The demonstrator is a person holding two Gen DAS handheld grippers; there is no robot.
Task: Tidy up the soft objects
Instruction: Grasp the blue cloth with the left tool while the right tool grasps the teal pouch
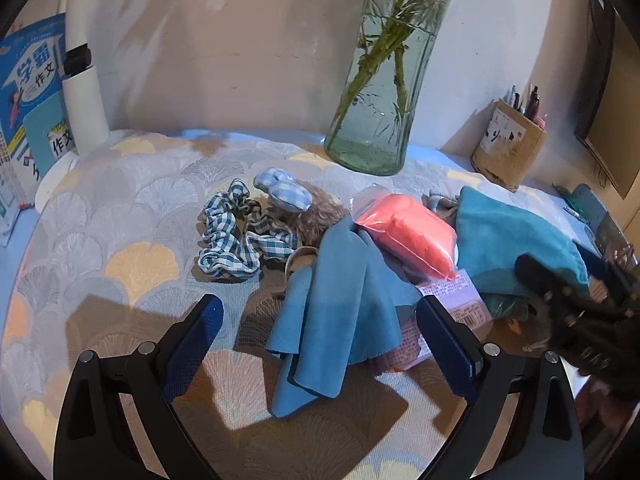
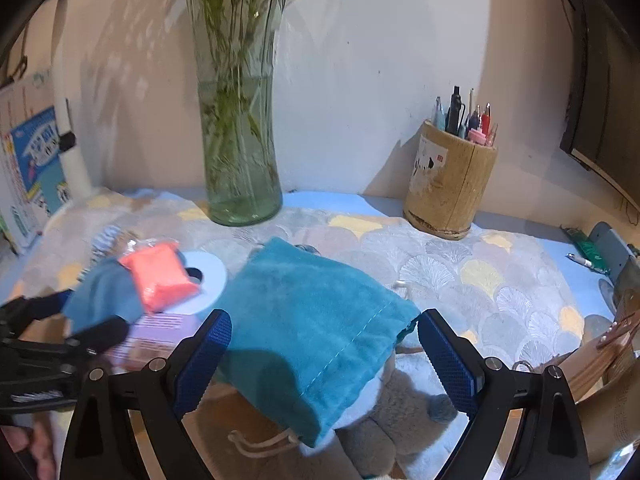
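Observation:
A folded blue cloth [image 1: 332, 304] lies between the wide-apart fingers of my open left gripper [image 1: 320, 340], which holds nothing. Behind the cloth lie a checked scrunchie [image 1: 236, 232], a checked bow [image 1: 284, 190] and an orange-pink soft packet [image 1: 408, 228]. A teal velvet drawstring pouch [image 2: 312, 320] sits between the fingers of my open right gripper [image 2: 324, 348], resting on a grey plush toy [image 2: 400, 412]. In the left wrist view the same pouch [image 1: 508, 236] shows at the right, with the right gripper [image 1: 568, 308] blurred in front of it. The right wrist view also shows the packet [image 2: 160, 276] and the cloth [image 2: 104, 296].
A glass vase [image 2: 240, 152] with green stems stands at the back, a bamboo pen holder [image 2: 448, 188] to its right. Books [image 1: 28, 120] and a white lamp base [image 1: 80, 92] are at the left. A pink printed packet [image 1: 452, 308] lies under the soft things. A patterned mat [image 2: 480, 280] covers the table.

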